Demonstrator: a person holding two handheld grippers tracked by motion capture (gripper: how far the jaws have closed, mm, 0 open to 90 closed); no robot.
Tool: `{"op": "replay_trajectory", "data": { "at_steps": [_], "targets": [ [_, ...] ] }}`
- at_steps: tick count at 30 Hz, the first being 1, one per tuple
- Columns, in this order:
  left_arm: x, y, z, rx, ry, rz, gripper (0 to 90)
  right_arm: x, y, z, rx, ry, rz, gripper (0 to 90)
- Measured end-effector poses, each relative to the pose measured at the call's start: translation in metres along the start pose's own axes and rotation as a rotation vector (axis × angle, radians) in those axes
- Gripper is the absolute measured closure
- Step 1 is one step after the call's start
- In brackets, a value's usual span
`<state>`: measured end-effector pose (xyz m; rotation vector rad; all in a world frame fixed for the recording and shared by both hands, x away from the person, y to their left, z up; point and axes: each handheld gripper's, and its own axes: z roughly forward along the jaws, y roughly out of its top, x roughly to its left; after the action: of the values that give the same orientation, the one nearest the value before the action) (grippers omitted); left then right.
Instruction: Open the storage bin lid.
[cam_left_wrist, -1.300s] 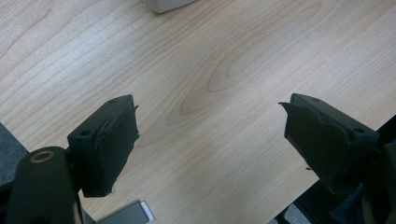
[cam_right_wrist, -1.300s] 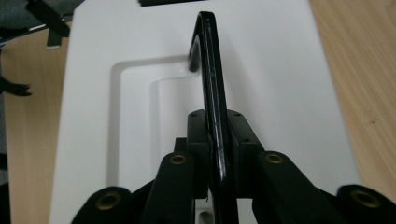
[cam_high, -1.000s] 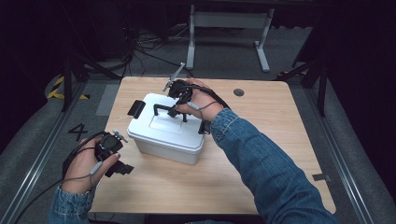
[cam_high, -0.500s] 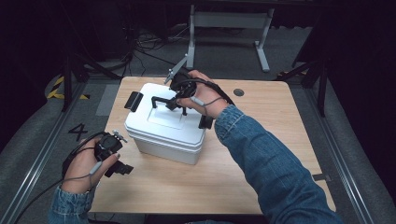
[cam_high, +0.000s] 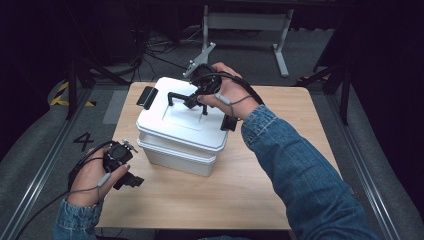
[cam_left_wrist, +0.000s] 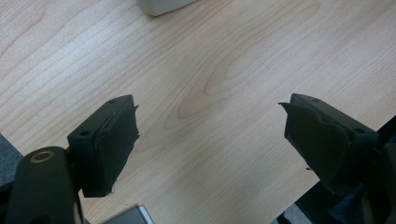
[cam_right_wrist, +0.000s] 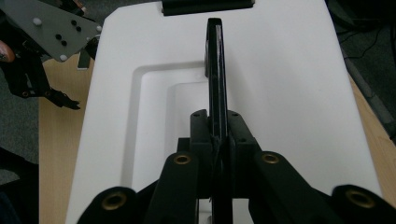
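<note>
A white box stands in the middle of the wooden table (cam_high: 280, 110). Its lid (cam_high: 170, 125) (cam_right_wrist: 289, 93) hangs slightly above the base (cam_high: 175, 159), tilted. My right gripper (cam_high: 194, 100) (cam_right_wrist: 217, 135) is shut on the lid's thin black handle (cam_high: 179, 95) (cam_right_wrist: 215, 60), gripping it from above. Black latches (cam_high: 146, 95) hang at the lid's two ends. My left gripper (cam_high: 129, 179) (cam_left_wrist: 210, 140) is held low over bare wood by the table's front left, its jaws wide open with nothing between them. A corner of the box (cam_left_wrist: 161, 5) lies beyond it.
The lid's second latch (cam_high: 229, 122) hangs by my right wrist. A metal stand (cam_high: 245, 22) and cables lie on the dark floor beyond the table. A rail (cam_high: 35, 190) runs along the left. Bare wood (cam_high: 200, 200) stretches in front of the box.
My right gripper has risen with the handle in it, and the lid has come up off the base. The left hand has stayed where it was.
</note>
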<state>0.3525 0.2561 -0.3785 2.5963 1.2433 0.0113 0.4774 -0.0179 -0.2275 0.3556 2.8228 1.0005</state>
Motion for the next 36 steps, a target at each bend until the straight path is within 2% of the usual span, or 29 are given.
{"op": "replay_trajectory", "data": {
  "at_steps": [7,9,14,15,21,32,36],
  "targets": [
    [0.002,-0.001,0.001,0.001,0.002,-0.003,18.2,-0.004,-0.007,-0.014,0.005,-0.024,0.002,83.8],
    [0.002,-0.001,0.001,0.008,-0.003,-0.004,18.2,-0.007,-0.014,-0.024,0.013,-0.042,0.004,83.8],
    [0.001,0.000,0.001,0.009,0.002,0.002,18.1,-0.012,-0.025,-0.036,0.019,-0.062,0.024,83.7],
    [0.000,0.001,0.002,0.008,-0.002,0.002,18.1,-0.016,-0.034,-0.044,0.022,-0.072,0.038,83.7],
    [-0.001,0.003,0.003,0.018,0.003,0.013,18.1,-0.023,-0.049,-0.056,0.023,-0.086,0.057,83.7],
    [0.002,0.002,0.005,0.025,-0.003,-0.002,18.2,-0.038,-0.081,-0.085,0.029,-0.131,0.112,83.6],
    [0.001,0.002,0.005,0.025,-0.002,-0.003,18.1,-0.042,-0.094,-0.091,0.031,-0.142,0.137,83.6]
  ]
}}
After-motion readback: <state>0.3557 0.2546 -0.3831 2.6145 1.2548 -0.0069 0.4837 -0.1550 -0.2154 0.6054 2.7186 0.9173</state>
